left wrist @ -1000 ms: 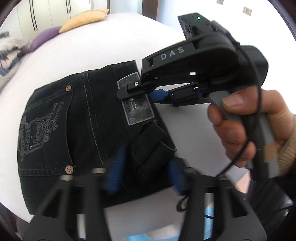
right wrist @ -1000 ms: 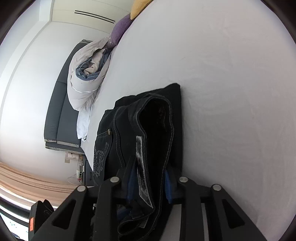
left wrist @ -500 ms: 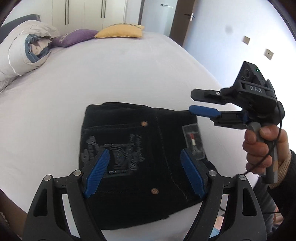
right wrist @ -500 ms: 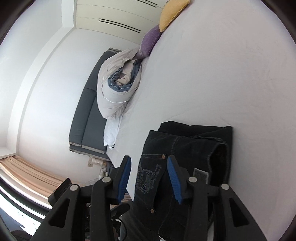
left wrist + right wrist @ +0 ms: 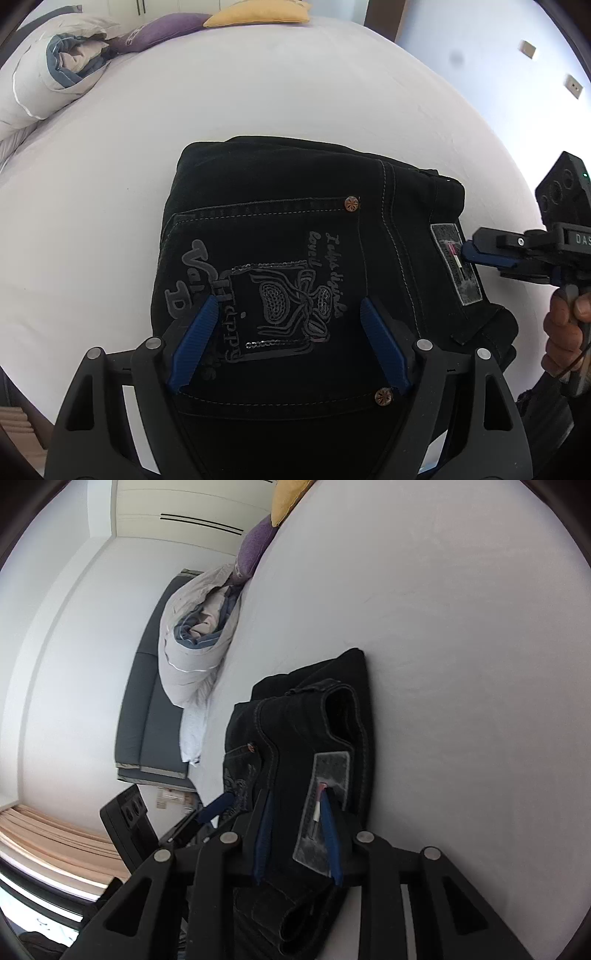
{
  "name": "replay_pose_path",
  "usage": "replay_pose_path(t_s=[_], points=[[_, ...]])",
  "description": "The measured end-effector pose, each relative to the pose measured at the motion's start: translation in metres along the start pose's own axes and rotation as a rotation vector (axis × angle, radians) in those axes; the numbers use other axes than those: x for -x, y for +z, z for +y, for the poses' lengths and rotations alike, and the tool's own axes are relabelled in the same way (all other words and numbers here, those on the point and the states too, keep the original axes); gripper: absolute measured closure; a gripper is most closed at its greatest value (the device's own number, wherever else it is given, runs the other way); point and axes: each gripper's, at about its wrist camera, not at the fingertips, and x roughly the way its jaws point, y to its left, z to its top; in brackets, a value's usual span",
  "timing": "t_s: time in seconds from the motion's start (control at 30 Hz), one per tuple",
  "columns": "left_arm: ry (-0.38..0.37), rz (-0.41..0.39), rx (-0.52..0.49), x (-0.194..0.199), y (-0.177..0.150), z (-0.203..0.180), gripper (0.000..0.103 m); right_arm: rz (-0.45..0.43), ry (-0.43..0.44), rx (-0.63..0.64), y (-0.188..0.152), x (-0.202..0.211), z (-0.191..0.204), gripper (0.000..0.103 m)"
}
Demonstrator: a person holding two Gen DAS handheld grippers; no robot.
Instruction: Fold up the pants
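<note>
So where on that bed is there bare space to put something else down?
Bare sheet runs from the folded pants up to the pillows, and left toward the rolled duvet. It is crowded around the pants' waistband, where both grippers work.

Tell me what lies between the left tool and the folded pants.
Nothing visible does. The left tool hangs open right over the back pocket of the pants, bare denim showing between its fingers. The right tool sits off at the waistband label, not in the path.
</note>
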Motion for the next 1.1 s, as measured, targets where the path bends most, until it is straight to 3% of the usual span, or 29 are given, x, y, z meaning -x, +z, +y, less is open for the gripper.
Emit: replay_pose_path(t_s=[0.07, 0.2, 0.27, 0.4, 0.47, 0.5, 0.63, 0.67, 0.7, 0.77, 1.1], points=[[0.001, 0.0, 0.001, -0.002, -0.002, 0.002, 0.024, -0.001, -0.004, 0.016, -0.003, 0.011, 0.01, 0.071], [-0.001, 0.001, -0.001, -0.003, -0.001, 0.002, 0.024, 0.0, 0.079, 0.112, -0.01, 0.015, 0.05, 0.07], [-0.005, -0.002, 0.001, 0.0, -0.001, 0.003, 0.024, 0.022, 0.059, 0.164, -0.013, 0.006, 0.065, 0.07], [-0.016, -0.024, 0.013, 0.014, -0.006, 0.002, 0.024, 0.089, -0.141, 0.251, -0.023, -0.023, 0.07, 0.07], [-0.015, -0.048, 0.022, 0.025, -0.002, 0.007, 0.024, 0.129, -0.269, 0.299, -0.033, -0.039, 0.064, 0.077], [-0.001, -0.067, 0.013, 0.03, 0.005, 0.01, 0.024, 0.129, -0.292, 0.32, -0.038, -0.041, 0.062, 0.083], [0.044, -0.102, -0.013, 0.031, 0.03, 0.026, 0.025, 0.108, -0.308, 0.343, -0.046, -0.04, 0.06, 0.088], [0.064, -0.102, -0.045, 0.026, 0.035, 0.027, 0.032, 0.105, -0.317, 0.346, -0.047, -0.04, 0.06, 0.09], [0.082, -0.093, -0.074, 0.02, 0.035, 0.027, 0.048, 0.103, -0.324, 0.346, -0.047, -0.039, 0.059, 0.093], [0.086, -0.03, -0.102, 0.003, 0.028, 0.032, 0.061, 0.097, -0.339, 0.337, -0.046, -0.039, 0.056, 0.102], [0.119, -0.086, -0.124, 0.036, -0.044, 0.028, 0.062, 0.088, -0.391, 0.38, -0.049, -0.04, 0.06, 0.103]])
